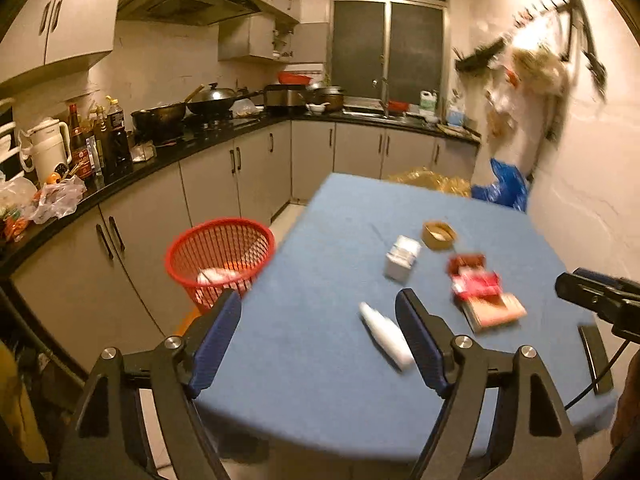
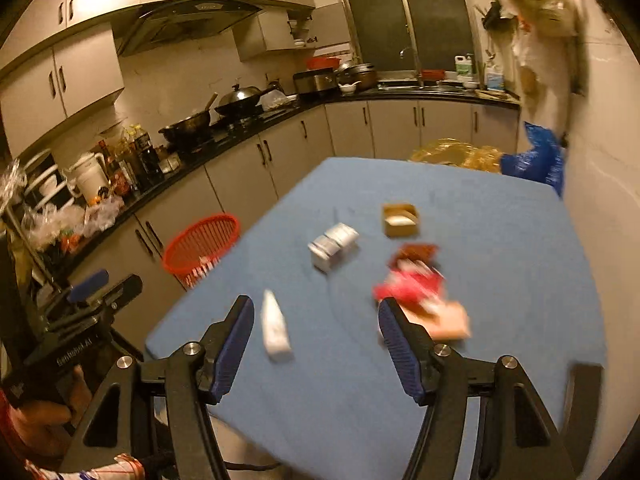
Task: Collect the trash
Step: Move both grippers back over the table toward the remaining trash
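Note:
On the blue table (image 1: pixel 320 380) lie a white tube (image 1: pixel 386 335), a small white box (image 1: pixel 402 258), a brown paper cup (image 1: pixel 439 234), a red wrapper (image 1: pixel 474 280) and a flat tan packet (image 1: pixel 496 312). A red mesh bin (image 1: pixel 220 258) with some trash inside stands off the table's left edge. My left gripper (image 1: pixel 320 320) is open and empty above the near left table edge. My right gripper (image 2: pixel 316 326) is open and empty above the near table; the white tube (image 2: pixel 274 330) lies between its fingers in view, the red wrapper (image 2: pixel 412 284) by its right finger.
A black kitchen counter (image 1: pixel 168 156) with bottles, a kettle, pans and plastic bags runs along the left and back. A blue bag (image 1: pixel 504 184) and a yellow bag (image 1: pixel 432 180) sit beyond the table's far edge. A wall (image 1: pixel 592 160) is on the right.

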`<action>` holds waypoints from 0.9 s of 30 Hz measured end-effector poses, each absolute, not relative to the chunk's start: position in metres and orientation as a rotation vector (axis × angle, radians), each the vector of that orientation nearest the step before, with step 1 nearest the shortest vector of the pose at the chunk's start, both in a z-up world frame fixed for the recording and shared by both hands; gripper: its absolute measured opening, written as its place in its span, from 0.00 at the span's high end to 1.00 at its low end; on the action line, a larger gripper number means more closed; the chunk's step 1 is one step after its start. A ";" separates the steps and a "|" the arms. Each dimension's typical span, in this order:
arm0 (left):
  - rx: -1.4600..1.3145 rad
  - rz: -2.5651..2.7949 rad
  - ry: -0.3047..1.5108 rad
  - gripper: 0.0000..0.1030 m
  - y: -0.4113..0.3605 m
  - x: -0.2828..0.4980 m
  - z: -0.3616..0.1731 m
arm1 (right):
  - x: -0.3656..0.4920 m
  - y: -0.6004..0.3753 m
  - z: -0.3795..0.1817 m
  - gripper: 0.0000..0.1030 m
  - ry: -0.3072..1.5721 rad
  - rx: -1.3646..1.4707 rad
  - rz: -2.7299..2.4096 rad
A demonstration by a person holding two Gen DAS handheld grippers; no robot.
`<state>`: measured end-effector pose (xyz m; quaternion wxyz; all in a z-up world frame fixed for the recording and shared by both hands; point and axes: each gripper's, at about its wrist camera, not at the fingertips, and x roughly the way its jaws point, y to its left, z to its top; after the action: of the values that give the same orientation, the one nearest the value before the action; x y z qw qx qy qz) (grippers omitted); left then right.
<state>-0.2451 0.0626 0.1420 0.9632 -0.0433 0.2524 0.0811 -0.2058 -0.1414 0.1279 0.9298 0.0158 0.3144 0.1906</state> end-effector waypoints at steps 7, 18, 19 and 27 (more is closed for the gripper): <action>-0.093 0.133 0.630 0.23 0.032 -0.250 0.118 | -0.223 -0.189 0.117 0.33 0.673 0.042 0.350; -0.078 0.112 0.626 0.23 0.013 -0.249 0.115 | -0.232 -0.186 0.116 0.32 0.661 -0.014 0.392; -0.082 0.110 0.633 0.23 0.015 -0.247 0.113 | -0.229 -0.187 0.114 0.32 0.670 -0.010 0.387; -0.194 0.037 0.803 0.23 0.032 -0.190 0.096 | -0.181 -0.194 0.102 0.32 0.786 0.087 0.390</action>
<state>-0.1901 0.0325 0.0956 0.9156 -0.0944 0.3903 0.0178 -0.1808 -0.1939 0.1021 0.9045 0.0422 0.3803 0.1886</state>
